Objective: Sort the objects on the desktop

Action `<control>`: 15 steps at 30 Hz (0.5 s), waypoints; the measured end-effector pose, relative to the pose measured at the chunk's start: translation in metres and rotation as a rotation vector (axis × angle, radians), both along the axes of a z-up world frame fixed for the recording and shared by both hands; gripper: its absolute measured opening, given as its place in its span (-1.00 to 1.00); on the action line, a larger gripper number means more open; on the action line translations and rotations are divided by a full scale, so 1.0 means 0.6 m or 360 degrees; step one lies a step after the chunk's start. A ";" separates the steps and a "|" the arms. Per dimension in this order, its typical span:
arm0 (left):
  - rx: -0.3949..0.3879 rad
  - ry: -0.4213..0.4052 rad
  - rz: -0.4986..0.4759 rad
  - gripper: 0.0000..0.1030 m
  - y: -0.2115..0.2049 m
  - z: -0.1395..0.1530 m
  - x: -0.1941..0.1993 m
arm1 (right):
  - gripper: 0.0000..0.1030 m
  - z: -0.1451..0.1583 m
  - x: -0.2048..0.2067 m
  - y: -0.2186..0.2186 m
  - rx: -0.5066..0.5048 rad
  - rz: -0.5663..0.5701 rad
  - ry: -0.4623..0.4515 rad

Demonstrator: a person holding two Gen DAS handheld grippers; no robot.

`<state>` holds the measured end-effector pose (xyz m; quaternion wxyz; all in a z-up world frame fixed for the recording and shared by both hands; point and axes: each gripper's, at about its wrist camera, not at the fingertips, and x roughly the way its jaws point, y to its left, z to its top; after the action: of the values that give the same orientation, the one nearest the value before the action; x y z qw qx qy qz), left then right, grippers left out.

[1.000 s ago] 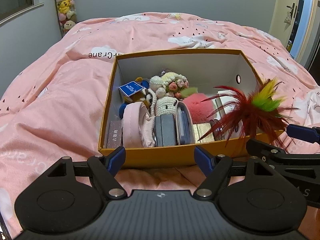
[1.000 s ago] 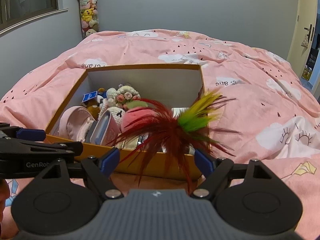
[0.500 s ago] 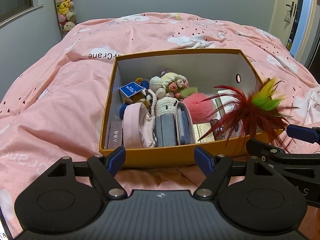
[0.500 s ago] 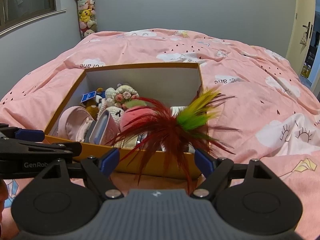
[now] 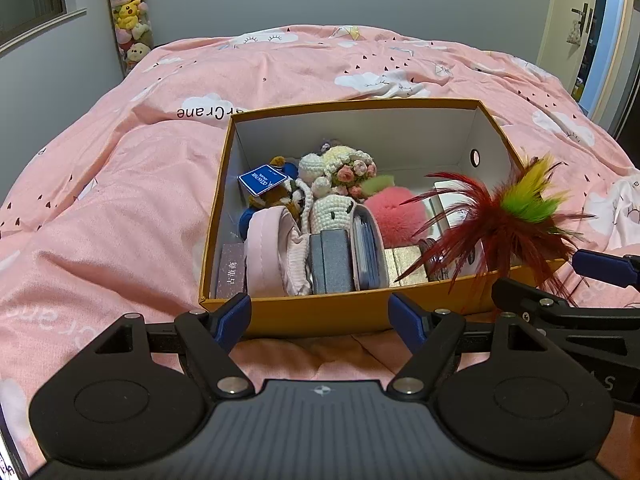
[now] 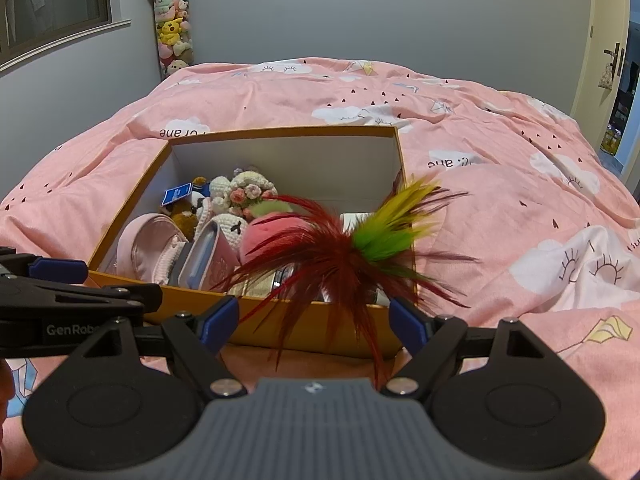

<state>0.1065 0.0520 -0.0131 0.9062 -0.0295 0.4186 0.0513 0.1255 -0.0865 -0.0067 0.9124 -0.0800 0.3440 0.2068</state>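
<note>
An orange cardboard box (image 5: 344, 304) (image 6: 168, 292) stands on the pink bed. It holds crochet dolls (image 5: 340, 168), a pink pompom (image 5: 394, 210), a pink pouch (image 5: 266, 248), grey cases (image 5: 332, 260) and a blue-tagged plush (image 5: 264, 178). A red, yellow and green feather toy (image 5: 508, 216) (image 6: 344, 248) sticks up at the box's near right corner. My left gripper (image 5: 320, 318) is open and empty just before the box's front wall. My right gripper (image 6: 314, 318) is open, with the feathers hanging between its fingers, not clamped.
The pink cloud-print duvet (image 5: 100, 208) surrounds the box. A tall column of plush toys (image 5: 130, 12) stands at the back left wall. A door (image 6: 608, 60) is at the right. Each gripper shows at the edge of the other's view.
Both views have drawn back and risen a little from the box. The feather toy and the box contents stay in place.
</note>
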 end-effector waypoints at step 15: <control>0.0040 -0.0017 -0.0025 0.72 -0.004 0.005 -0.003 | 0.62 0.003 0.000 -0.003 0.0005 -0.0011 0.0001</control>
<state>0.1046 0.0494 -0.0099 0.9091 -0.0152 0.4134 0.0493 0.1255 -0.0881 -0.0048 0.9132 -0.0773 0.3441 0.2043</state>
